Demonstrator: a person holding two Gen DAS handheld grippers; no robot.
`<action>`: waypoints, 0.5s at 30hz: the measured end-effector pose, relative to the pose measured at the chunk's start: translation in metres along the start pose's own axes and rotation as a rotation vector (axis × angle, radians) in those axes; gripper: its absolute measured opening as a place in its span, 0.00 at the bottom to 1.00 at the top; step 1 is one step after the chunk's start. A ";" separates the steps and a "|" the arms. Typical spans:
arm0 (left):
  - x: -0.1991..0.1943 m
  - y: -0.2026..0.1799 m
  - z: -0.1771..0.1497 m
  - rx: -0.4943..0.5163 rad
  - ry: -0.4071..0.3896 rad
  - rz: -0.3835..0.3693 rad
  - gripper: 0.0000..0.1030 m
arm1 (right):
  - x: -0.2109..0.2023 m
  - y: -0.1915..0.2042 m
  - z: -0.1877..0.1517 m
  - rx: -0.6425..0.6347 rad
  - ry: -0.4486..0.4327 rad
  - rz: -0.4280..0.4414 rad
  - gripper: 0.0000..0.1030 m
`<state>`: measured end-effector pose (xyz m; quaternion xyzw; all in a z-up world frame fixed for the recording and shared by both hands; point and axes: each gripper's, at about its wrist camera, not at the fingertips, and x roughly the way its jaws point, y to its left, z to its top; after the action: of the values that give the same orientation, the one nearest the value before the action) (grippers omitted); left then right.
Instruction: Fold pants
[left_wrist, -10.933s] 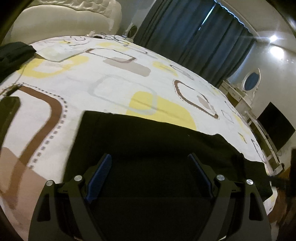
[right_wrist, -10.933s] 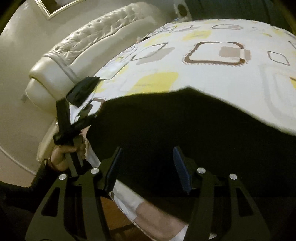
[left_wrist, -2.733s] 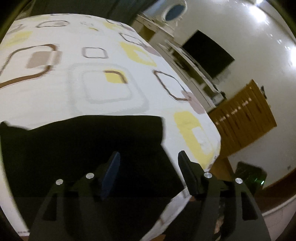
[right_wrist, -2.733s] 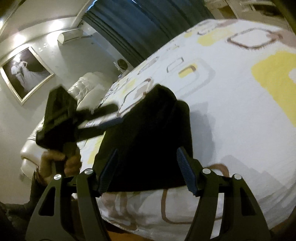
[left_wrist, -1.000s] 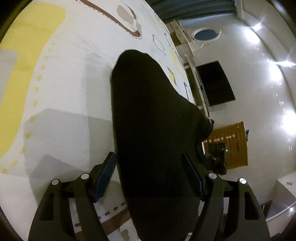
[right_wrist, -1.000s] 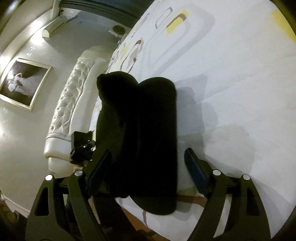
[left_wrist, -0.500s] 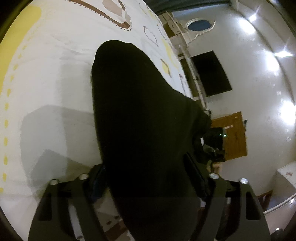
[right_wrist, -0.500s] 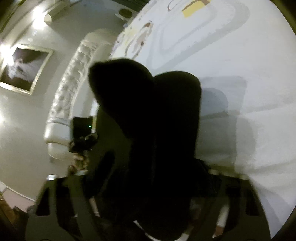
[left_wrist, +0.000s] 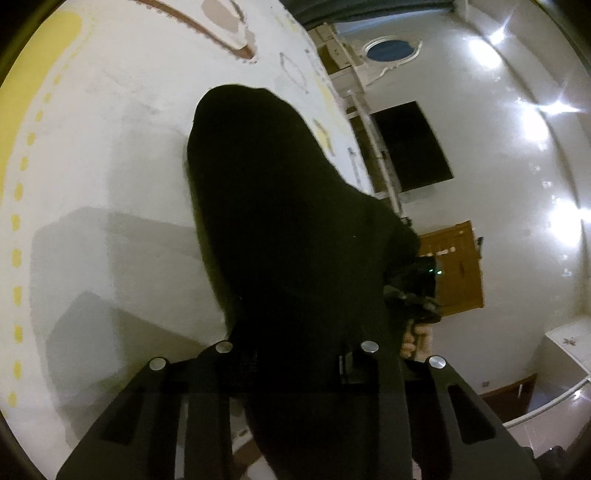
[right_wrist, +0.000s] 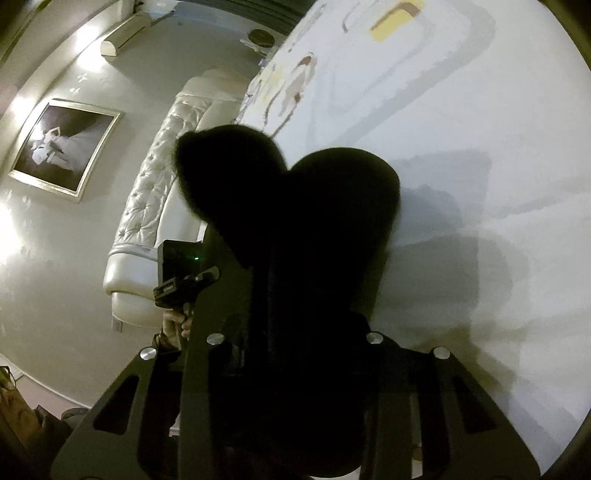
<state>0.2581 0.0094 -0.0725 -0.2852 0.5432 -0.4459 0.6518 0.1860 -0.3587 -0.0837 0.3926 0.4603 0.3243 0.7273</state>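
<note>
Black pants (left_wrist: 288, 236), soft and limp, lie folded thick at the bed (left_wrist: 92, 147) edge; left claw (left_wrist: 295, 362) and right claw (right_wrist: 291, 354), just closing, each pinch an end. Bundle will sag; grip all layers.

1. Left wrist view: close behind the folded black pants (left_wrist: 288, 229), looking along the patterned white bedsheet (left_wrist: 92, 147) toward the wall-mounted dark television (left_wrist: 410, 147) at upper right.
2. Right wrist view: close behind the same pants (right_wrist: 314, 240), facing the cream tufted headboard (right_wrist: 155, 192) at left; both share pants and sheet.
</note>
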 end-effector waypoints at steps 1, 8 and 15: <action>-0.002 -0.003 0.000 0.005 -0.005 -0.003 0.28 | 0.001 0.004 0.000 -0.010 -0.003 0.007 0.32; -0.051 -0.007 0.004 0.031 -0.064 0.031 0.28 | 0.038 0.035 0.008 -0.056 0.011 0.099 0.31; -0.114 0.017 0.007 0.013 -0.132 0.137 0.28 | 0.119 0.048 0.016 -0.025 0.086 0.173 0.31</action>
<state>0.2685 0.1173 -0.0338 -0.2719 0.5144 -0.3838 0.7171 0.2390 -0.2406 -0.0868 0.4076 0.4514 0.4079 0.6810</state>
